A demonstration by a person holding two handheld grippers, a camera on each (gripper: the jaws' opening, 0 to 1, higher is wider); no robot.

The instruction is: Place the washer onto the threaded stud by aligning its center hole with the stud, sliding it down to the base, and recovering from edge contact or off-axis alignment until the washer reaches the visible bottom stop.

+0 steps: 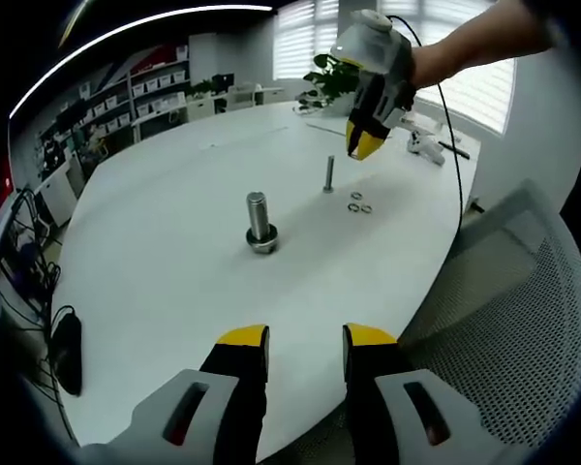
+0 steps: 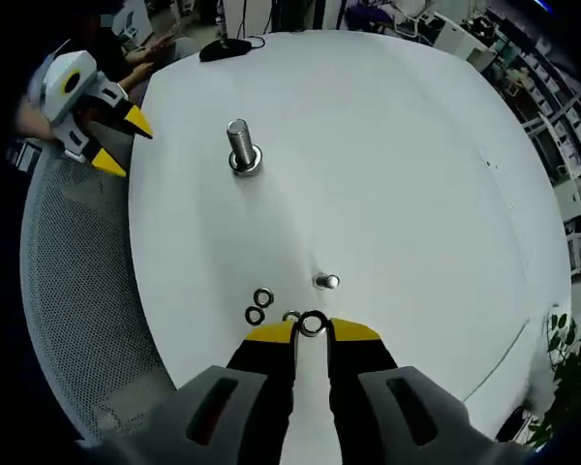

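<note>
Right hand-held gripper (image 2: pixel 312 332) pinches a washer (image 2: pixel 312 324) just beside the small threaded stud (image 2: pixel 327 282); left hand-held gripper (image 1: pixel 306 351) spread over the white desk (image 1: pixel 174 281).

White round table (image 1: pixel 174 281), grey mesh chair (image 1: pixel 523 320), black mouse (image 2: pixel 223 46), shelving (image 1: pixel 126 102), leafy plant (image 1: pixel 331 73).

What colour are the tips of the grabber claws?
Yellow. The left gripper shows it best in the left gripper view; the right gripper has yellow tips too.

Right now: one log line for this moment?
right tongs: shut on washer | left tongs: open | small stud: bare | two washers on table
</note>
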